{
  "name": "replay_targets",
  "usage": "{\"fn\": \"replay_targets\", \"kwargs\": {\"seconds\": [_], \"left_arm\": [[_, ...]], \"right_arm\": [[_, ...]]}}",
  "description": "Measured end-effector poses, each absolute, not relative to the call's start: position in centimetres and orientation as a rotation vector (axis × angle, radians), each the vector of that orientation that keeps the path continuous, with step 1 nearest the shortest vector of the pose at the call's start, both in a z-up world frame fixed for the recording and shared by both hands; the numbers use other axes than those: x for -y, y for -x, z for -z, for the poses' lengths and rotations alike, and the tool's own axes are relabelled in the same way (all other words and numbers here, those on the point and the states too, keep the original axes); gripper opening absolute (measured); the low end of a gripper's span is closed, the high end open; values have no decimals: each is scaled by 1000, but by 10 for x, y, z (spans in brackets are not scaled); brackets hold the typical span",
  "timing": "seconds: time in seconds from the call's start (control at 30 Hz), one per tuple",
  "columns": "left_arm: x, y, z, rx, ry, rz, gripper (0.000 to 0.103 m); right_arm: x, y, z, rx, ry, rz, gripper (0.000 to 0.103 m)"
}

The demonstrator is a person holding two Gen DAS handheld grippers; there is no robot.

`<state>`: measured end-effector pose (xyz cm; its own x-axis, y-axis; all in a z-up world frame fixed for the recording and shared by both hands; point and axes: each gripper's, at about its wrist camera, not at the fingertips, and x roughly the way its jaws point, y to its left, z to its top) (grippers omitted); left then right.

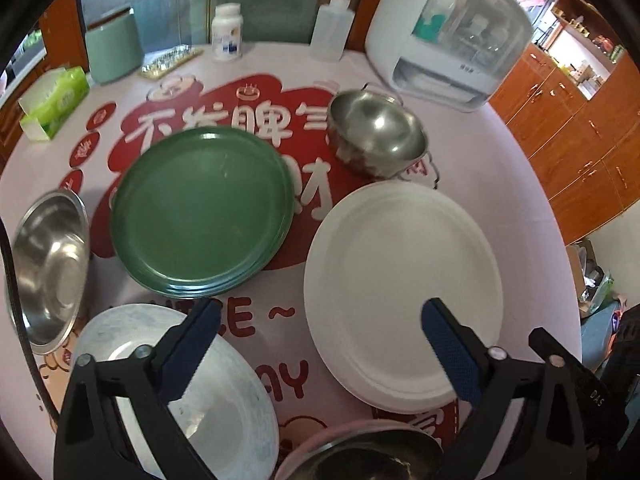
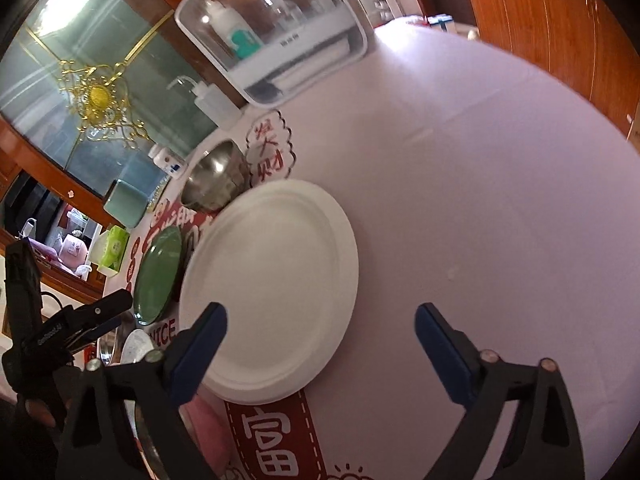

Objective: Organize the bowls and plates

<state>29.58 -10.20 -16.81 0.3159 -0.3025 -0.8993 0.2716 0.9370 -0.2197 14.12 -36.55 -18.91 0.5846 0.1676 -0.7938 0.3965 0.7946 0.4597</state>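
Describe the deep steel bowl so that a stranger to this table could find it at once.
Start at the white countertop appliance at the table's far edge. Just in front of it, beyond the white plate, stands the deep steel bowl. Unlike the shallow steel dish left of the green plates, it is tall-sided.

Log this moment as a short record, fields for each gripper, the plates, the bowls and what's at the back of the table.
left gripper: jaws open, empty, above the table
right gripper: jaws open, empty, near the white plate
white plate: lying flat, alone
green plates: stacked
steel bowl: upright, beyond the white plate
second steel bowl: at the left edge
pale plate: under the left gripper
back of table: dish dryer, squeeze bottle, pill bottle
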Motion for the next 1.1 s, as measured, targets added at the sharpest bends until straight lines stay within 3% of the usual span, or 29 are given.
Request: {"fn": "replay_targets", "kwargs": {"seconds": [0.43, 0.57, 0.73, 0.8, 1.1], "left_arm": [[103, -314, 209, -1287, 50, 354, 56], [105, -315, 215, -1302, 46, 354, 54], [108, -318, 223, -1326, 38, 362, 40], [109, -318, 225, -1333, 31, 359, 39], [109, -319, 235, -1358, 39, 357, 32]], "right_arm": [[372, -156, 219, -1010, -693, 121, 57], [375, -157, 221, -1010, -701, 117, 48], [375, -159, 223, -1009, -697, 110, 36], [376, -160, 224, -1010, -700, 101, 31], [380, -160, 226, -1007, -699, 82, 24]]}}
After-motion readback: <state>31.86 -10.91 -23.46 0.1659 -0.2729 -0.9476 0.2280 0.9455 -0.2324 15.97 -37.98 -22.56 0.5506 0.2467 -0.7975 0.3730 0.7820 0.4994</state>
